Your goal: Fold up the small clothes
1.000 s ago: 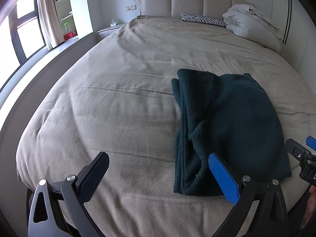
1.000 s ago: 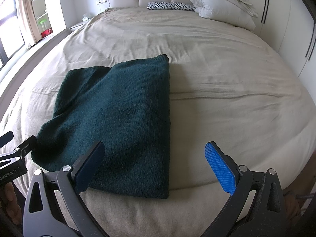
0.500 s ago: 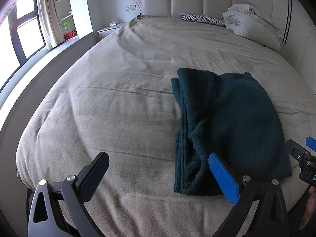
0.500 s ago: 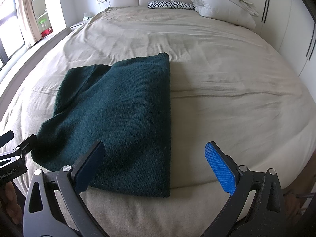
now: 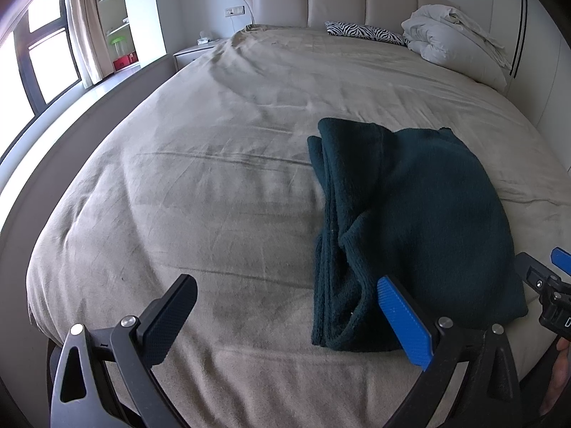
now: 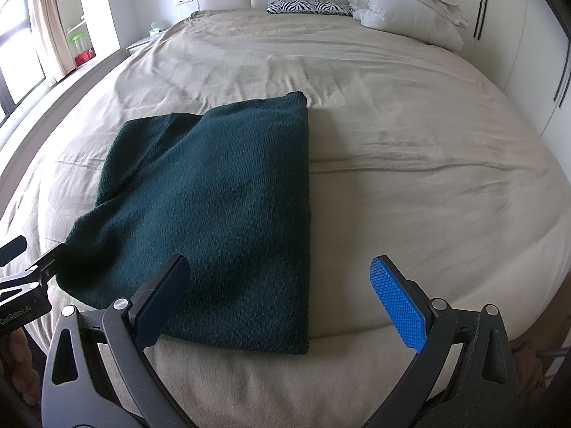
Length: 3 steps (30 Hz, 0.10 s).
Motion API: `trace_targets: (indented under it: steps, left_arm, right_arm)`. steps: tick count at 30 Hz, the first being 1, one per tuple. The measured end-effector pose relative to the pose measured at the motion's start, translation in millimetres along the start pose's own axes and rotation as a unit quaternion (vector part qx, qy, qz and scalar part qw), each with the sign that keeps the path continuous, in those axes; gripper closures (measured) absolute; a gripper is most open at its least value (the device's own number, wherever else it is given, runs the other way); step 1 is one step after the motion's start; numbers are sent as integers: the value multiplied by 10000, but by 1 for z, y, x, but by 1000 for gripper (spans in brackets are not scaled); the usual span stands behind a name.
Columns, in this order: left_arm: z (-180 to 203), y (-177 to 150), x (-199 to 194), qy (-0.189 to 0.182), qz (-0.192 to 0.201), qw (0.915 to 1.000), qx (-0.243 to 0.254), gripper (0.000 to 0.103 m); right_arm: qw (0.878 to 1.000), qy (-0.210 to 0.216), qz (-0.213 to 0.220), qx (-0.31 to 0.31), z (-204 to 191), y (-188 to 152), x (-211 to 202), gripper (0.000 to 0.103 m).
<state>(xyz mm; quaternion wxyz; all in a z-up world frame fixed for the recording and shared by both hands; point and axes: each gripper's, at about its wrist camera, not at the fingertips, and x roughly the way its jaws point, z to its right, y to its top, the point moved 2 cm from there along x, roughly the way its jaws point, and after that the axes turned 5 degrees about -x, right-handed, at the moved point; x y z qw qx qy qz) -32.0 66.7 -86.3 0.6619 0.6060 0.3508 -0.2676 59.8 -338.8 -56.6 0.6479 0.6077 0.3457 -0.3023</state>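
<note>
A dark green knit garment lies folded into a long rectangle on the beige bed; its layered edges face left in the left wrist view. It also shows in the right wrist view. My left gripper is open and empty, just in front of the garment's near left corner. My right gripper is open and empty, over the garment's near right edge. Neither touches the cloth.
A white duvet bundle and a zebra-print pillow lie at the padded headboard. A nightstand, shelves and a window are at the far left. The bed's near edge is right below the grippers.
The right wrist view has drawn back slightly over the second, so the garment sits a little higher. The left wrist view is the same. Both grippers stay open.
</note>
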Motion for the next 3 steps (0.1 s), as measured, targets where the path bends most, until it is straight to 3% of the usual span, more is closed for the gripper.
trace_targets:
  steps: [3]
  left_arm:
    - [-1,1,0,0,3,10000,18,0]
  right_arm:
    - [10000,7,-7,-3,0,-1,0,0]
